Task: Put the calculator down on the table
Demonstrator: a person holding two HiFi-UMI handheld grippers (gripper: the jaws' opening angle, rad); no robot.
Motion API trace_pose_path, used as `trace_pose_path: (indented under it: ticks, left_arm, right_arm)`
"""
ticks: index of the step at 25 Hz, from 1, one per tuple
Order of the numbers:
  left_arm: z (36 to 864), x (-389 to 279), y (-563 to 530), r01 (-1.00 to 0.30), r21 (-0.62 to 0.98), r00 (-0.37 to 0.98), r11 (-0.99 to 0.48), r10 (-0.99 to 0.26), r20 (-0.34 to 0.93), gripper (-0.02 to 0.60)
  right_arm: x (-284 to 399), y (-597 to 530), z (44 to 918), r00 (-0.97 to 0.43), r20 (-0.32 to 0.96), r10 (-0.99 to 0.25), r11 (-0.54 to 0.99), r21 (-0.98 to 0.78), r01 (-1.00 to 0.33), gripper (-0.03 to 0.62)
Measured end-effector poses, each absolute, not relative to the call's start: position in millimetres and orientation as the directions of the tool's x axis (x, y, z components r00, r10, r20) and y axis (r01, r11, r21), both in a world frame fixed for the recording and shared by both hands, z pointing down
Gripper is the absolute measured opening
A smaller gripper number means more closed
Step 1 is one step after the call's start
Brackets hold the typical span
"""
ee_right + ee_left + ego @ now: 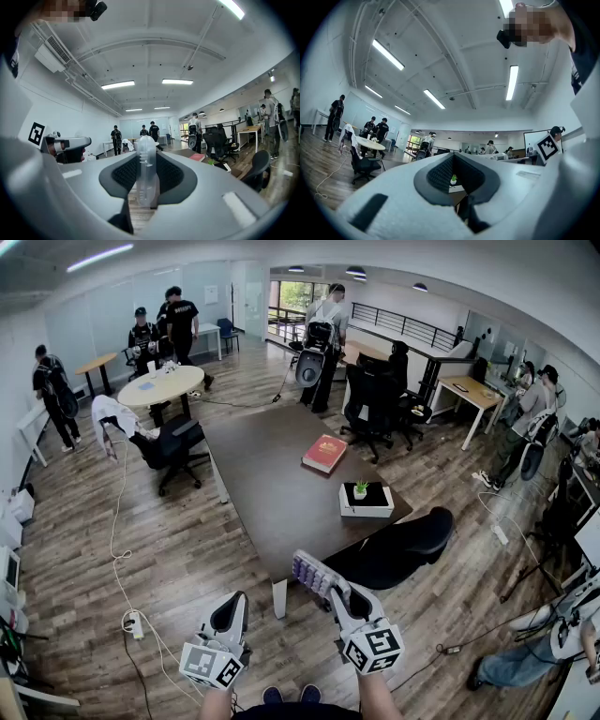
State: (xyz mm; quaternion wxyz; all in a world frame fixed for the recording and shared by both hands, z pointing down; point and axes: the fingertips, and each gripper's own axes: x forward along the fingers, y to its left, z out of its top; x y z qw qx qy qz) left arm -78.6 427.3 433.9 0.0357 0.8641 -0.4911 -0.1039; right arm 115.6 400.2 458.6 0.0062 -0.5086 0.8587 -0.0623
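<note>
On the table (267,488), a white box (366,508) bore a small plant (361,488). I held the calculator (312,572) clamped in my right gripper (334,591) just off the table's near edge; left gripper (234,602) beside it, low, with jaws closed and empty.

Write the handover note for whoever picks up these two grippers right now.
Left gripper: jaws close together, holding nothing, low beside the right one.
Right gripper: shut on the calculator, which sits edge-on between its jaws.
Calculator: held at the near end of the brown table, not resting on it.
Done: calculator is in hand.
Left: bring it over bare tabletop, short of the red book and white box, lower it, open the jaws.
</note>
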Motion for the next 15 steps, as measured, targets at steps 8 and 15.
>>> trace_pose_path:
  ticks: [8, 15]
  left_arm:
    - [440, -94, 434, -0.838, 0.157, 0.506, -0.523, -0.852, -0.138, -0.005]
    - [458, -102, 434, -0.820, 0.173, 0.535, -0.545, -0.838, -0.105, -0.005]
  right_arm:
    - [105, 409, 459, -0.462, 0.034, -0.886, 0.455, -0.115, -0.883, 0.109]
    - [105, 416, 473, -0.430, 0.038, -0.902, 0.421, -0.144, -0.896, 0.109]
